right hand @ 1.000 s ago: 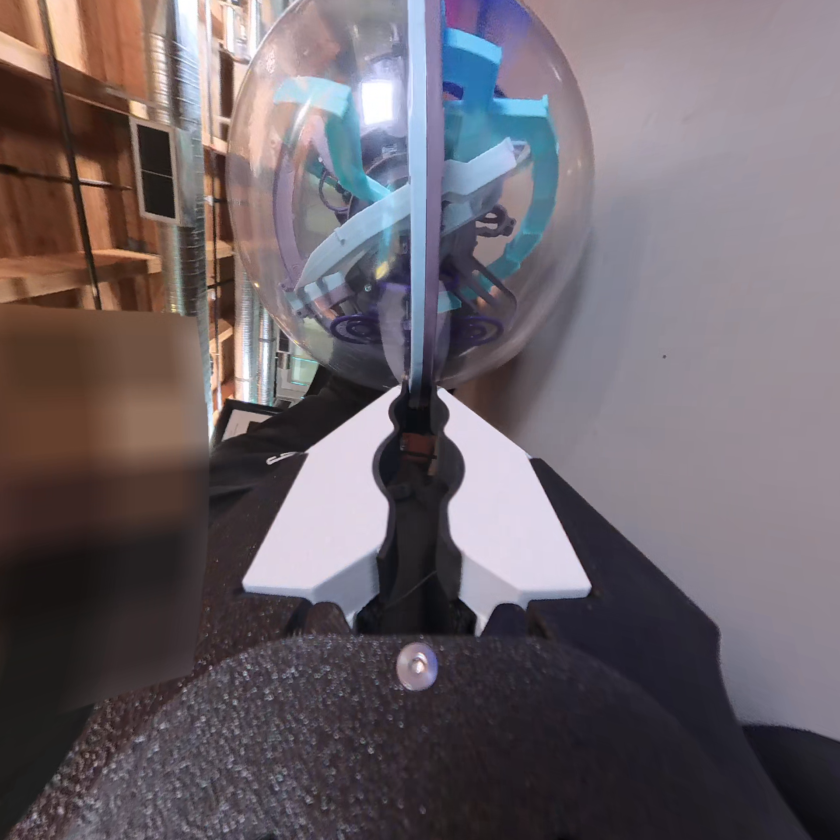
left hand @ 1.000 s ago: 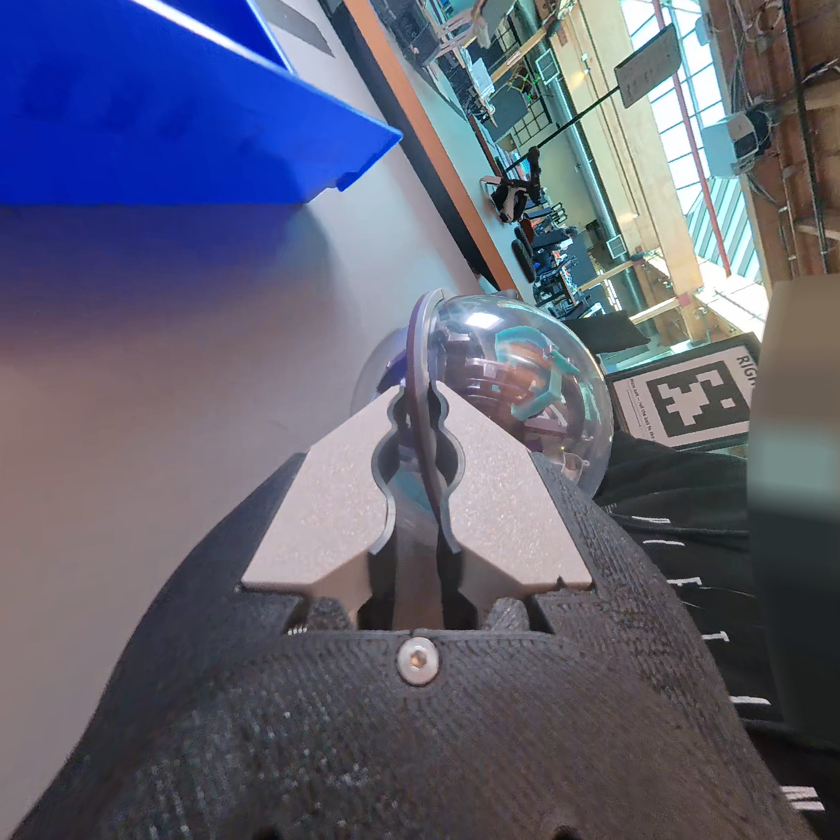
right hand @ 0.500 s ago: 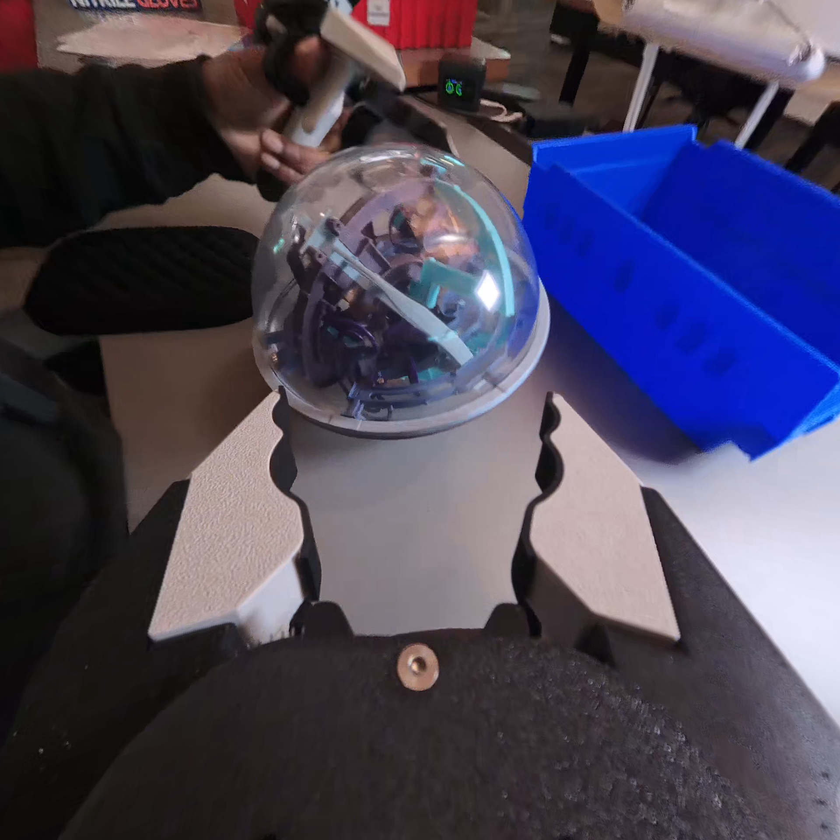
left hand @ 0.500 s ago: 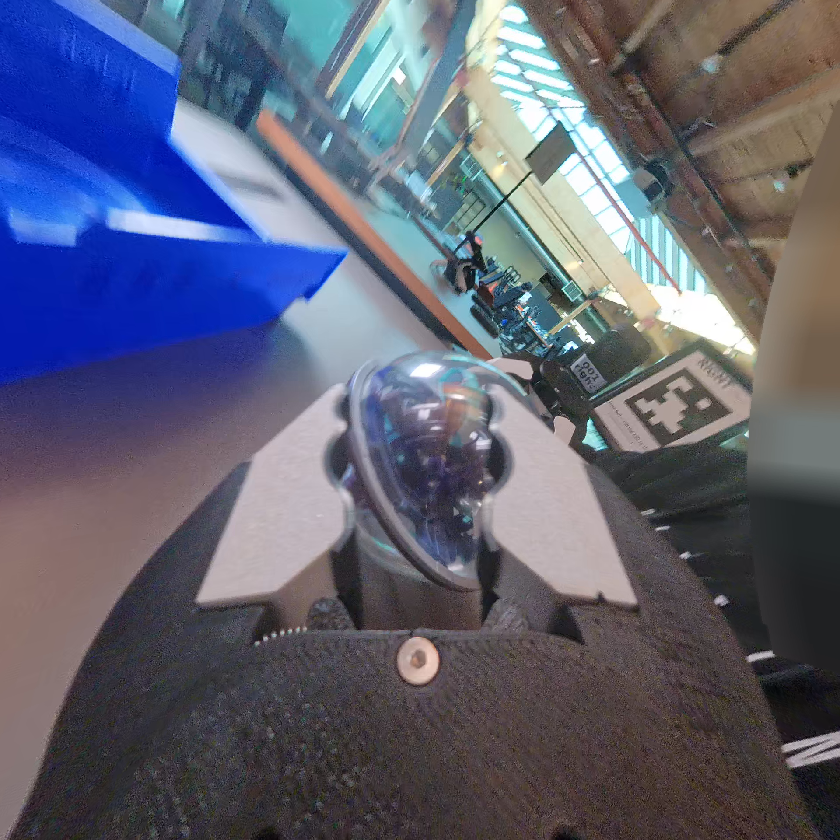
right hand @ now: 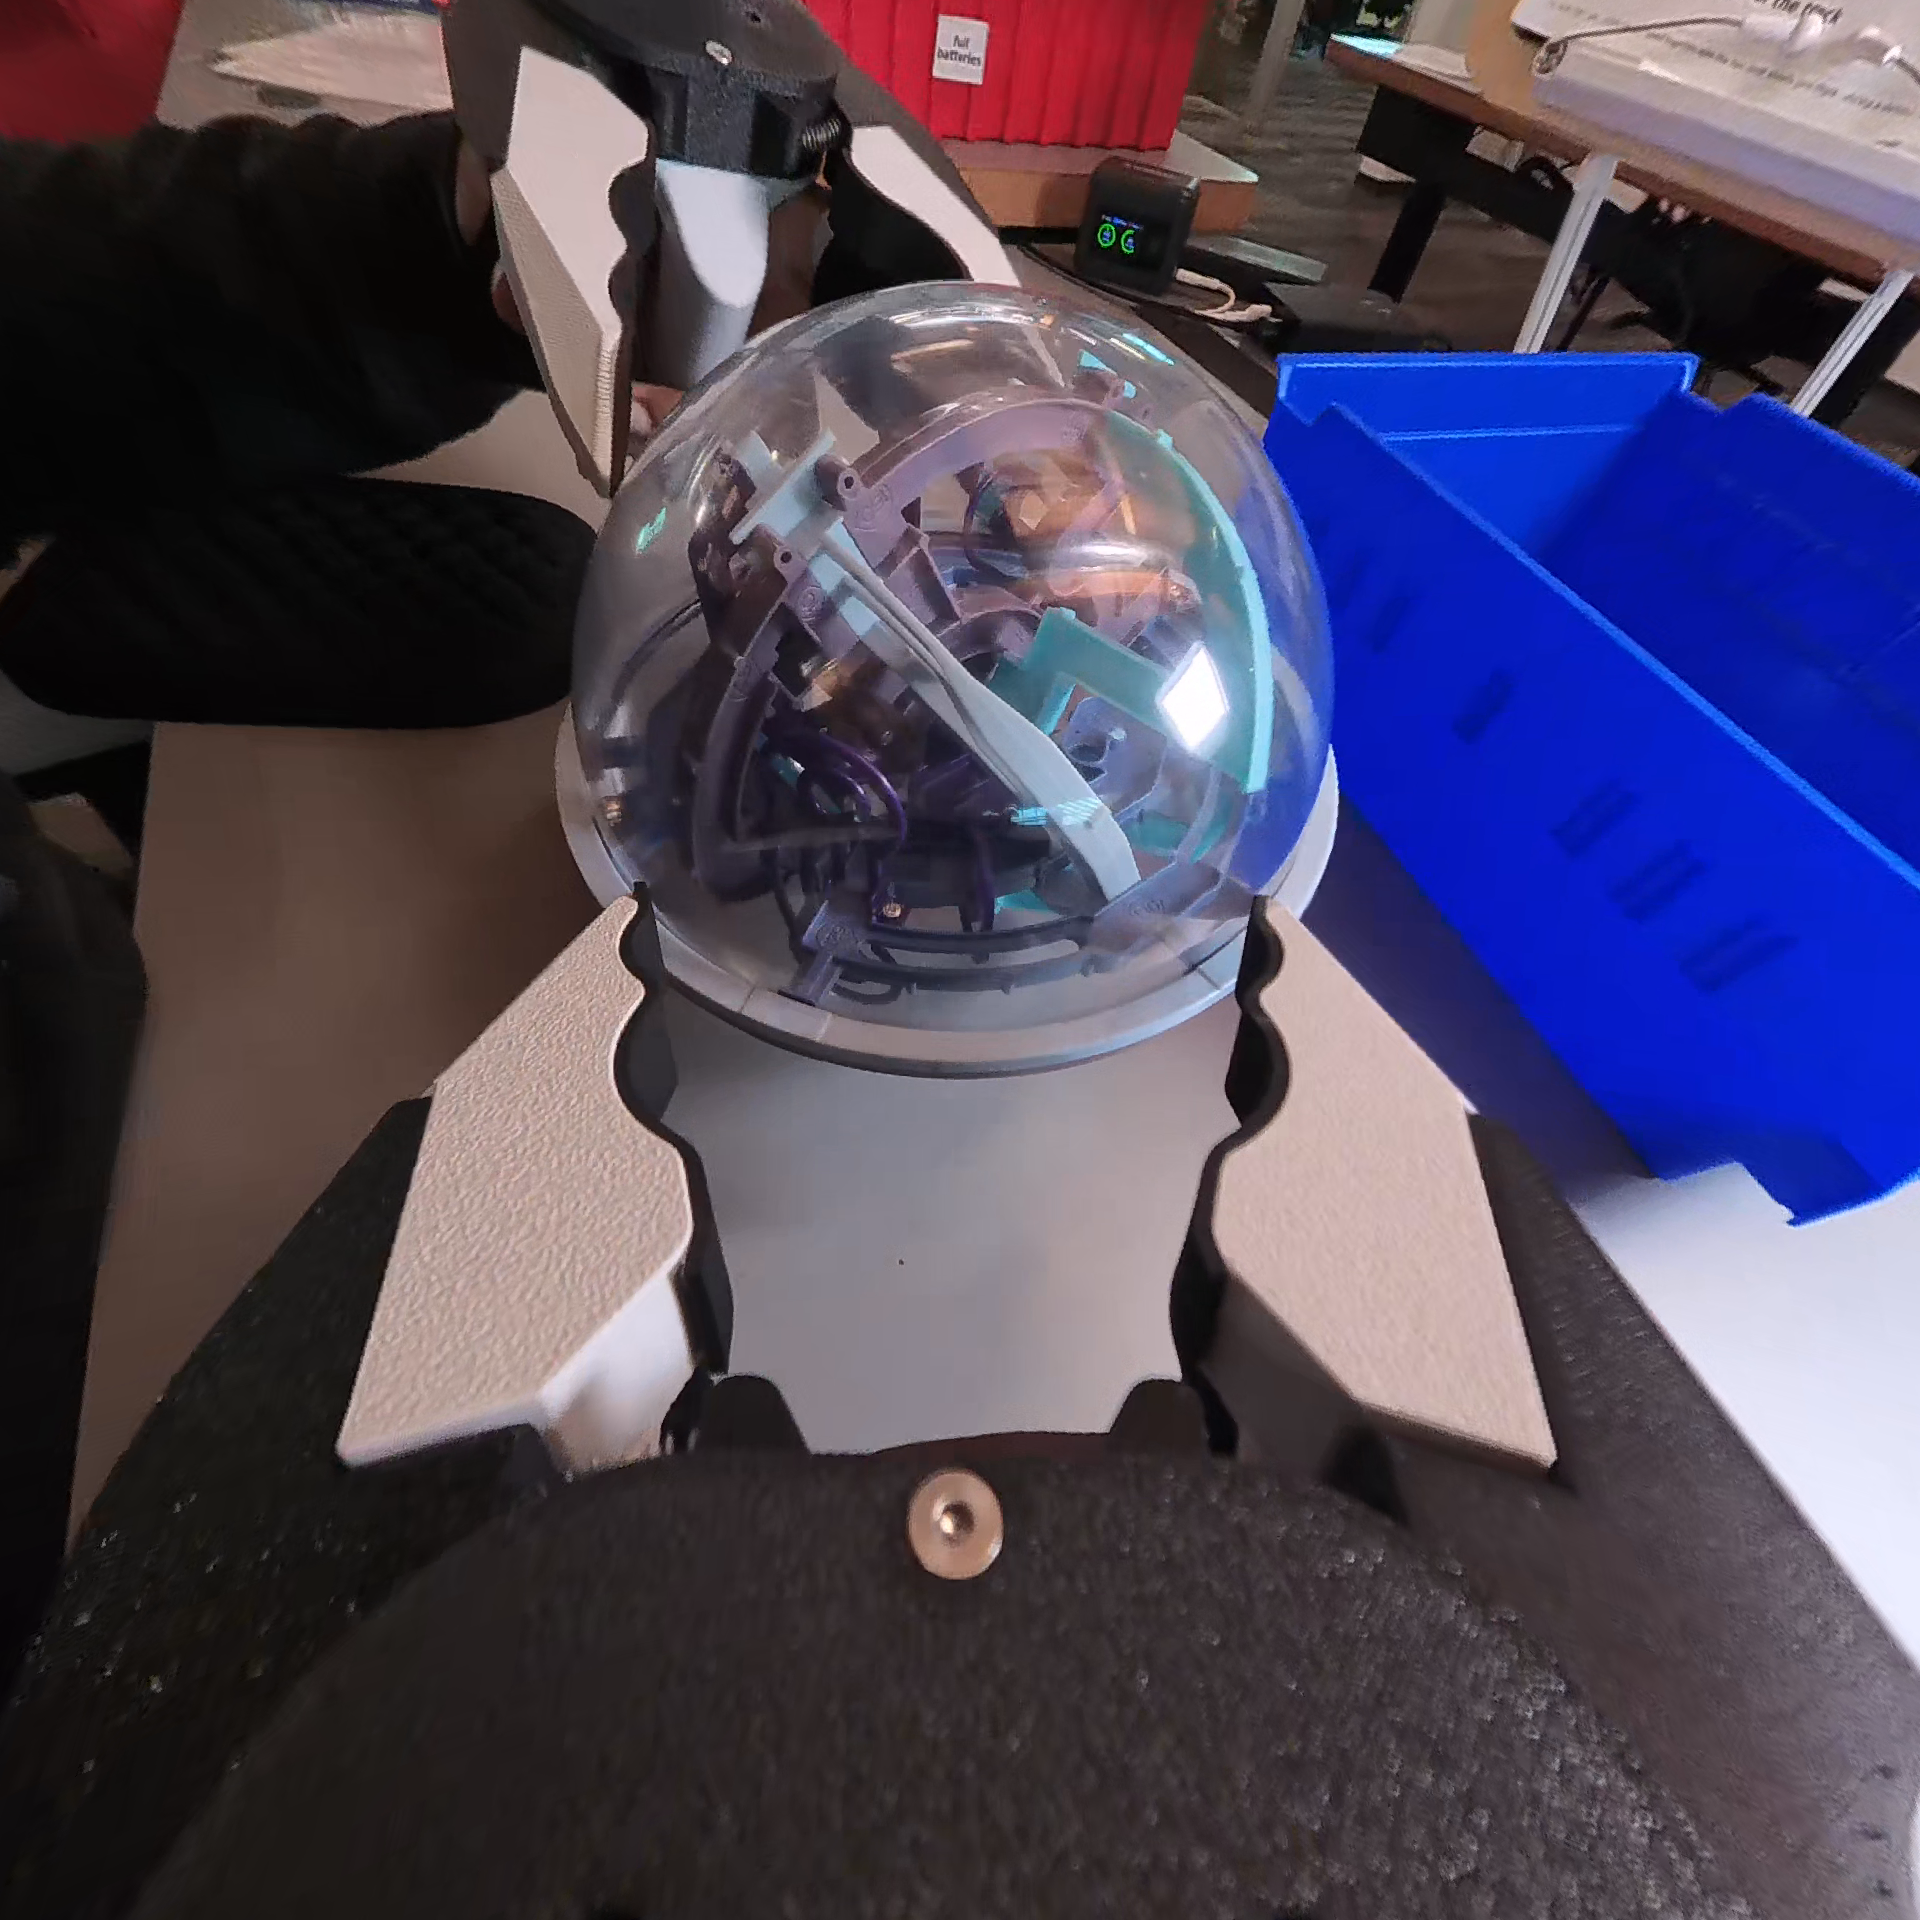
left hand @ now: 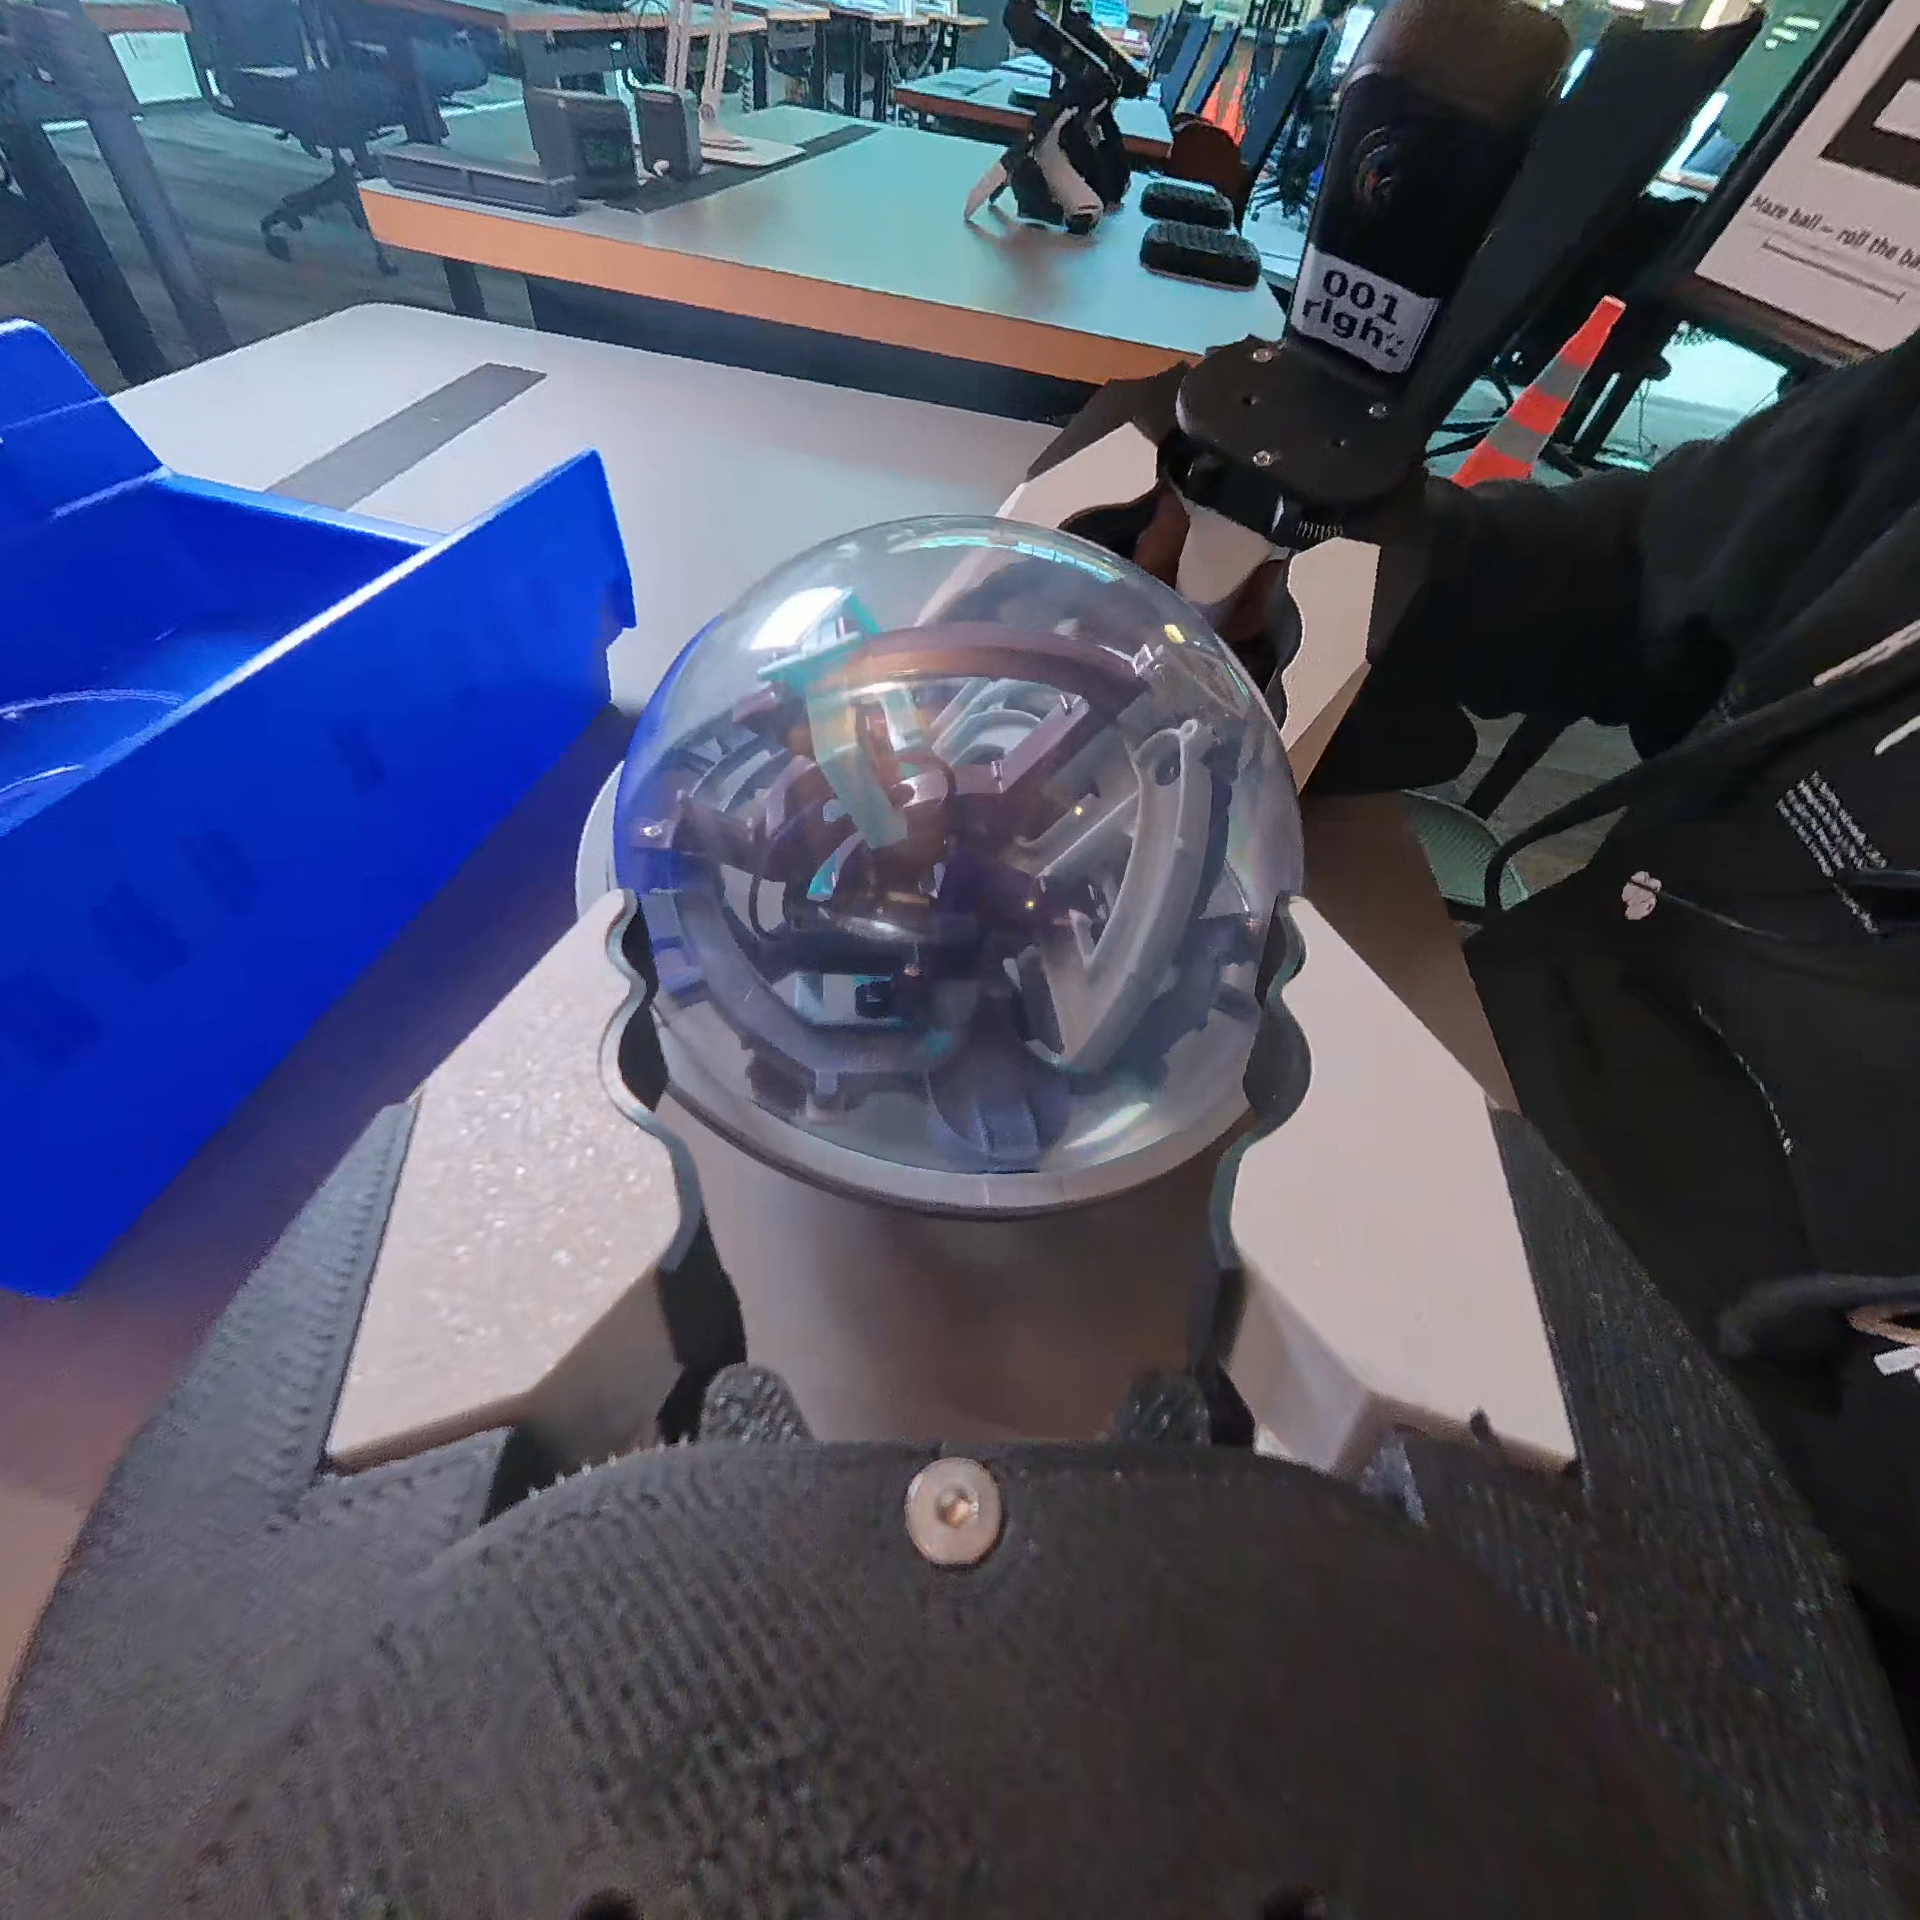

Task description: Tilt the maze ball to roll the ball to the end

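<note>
Each tool, left (left hand: 951,997) and right (right hand: 940,966), is spread wide, tips flanking the maze ball (right hand: 951,675) from opposite sides without pinching it. The ball sits dome-up on the counter (right hand: 312,935) beside a blue bin (right hand: 1621,748), seemingly ready for regrasping.

An open-plan lab or office workspace. Long desks (left hand: 831,239) with orange edges stand in rows, with dark office chairs (left hand: 332,114) on a carpeted floor. An orange traffic cone (left hand: 1548,395) stands beyond the near table (left hand: 727,447), which holds a blue bin (left hand: 260,748). A small device with a lit green display (right hand: 1138,223) and a red container (right hand: 1039,62) sit on other surfaces.
</note>
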Tool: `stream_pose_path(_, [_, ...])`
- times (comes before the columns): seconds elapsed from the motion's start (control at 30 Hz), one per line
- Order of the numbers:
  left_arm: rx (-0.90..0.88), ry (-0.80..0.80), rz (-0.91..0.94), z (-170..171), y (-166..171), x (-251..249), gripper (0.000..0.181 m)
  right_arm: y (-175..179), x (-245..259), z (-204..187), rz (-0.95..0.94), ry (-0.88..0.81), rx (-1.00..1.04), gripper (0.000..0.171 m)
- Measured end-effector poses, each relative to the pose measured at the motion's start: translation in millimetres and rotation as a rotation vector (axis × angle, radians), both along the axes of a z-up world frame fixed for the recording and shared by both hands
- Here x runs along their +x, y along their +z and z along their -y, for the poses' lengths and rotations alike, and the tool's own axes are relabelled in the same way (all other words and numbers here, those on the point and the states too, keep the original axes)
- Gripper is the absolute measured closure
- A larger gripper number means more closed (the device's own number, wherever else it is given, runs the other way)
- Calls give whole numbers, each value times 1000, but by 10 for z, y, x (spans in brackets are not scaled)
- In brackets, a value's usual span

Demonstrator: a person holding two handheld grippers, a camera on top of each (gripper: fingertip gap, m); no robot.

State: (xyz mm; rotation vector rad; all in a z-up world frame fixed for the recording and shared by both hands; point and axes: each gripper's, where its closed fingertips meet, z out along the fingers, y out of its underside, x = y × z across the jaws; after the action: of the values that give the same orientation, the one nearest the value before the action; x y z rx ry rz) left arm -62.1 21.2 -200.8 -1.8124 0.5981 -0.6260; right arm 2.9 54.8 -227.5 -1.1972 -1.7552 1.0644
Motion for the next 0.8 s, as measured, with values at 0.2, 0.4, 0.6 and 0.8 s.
stream_pose_path(0.2, [-68,10,106,-44,-2,-55,68,31,-31,-31,-21,23,-121,63])
stream_pose_path(0.4, [-26,-1,134,-41,-2,-56,69,38,-18,-40,-37,34,-112,63])
stream_pose_path(0.6, [-45,7,155,-35,-3,-54,70,45,-9,-33,-40,35,-135,63])
stream_pose_path(0.8, [-73,11,214,-41,-10,-65,71,72,-7,-37,-42,36,-182,63])
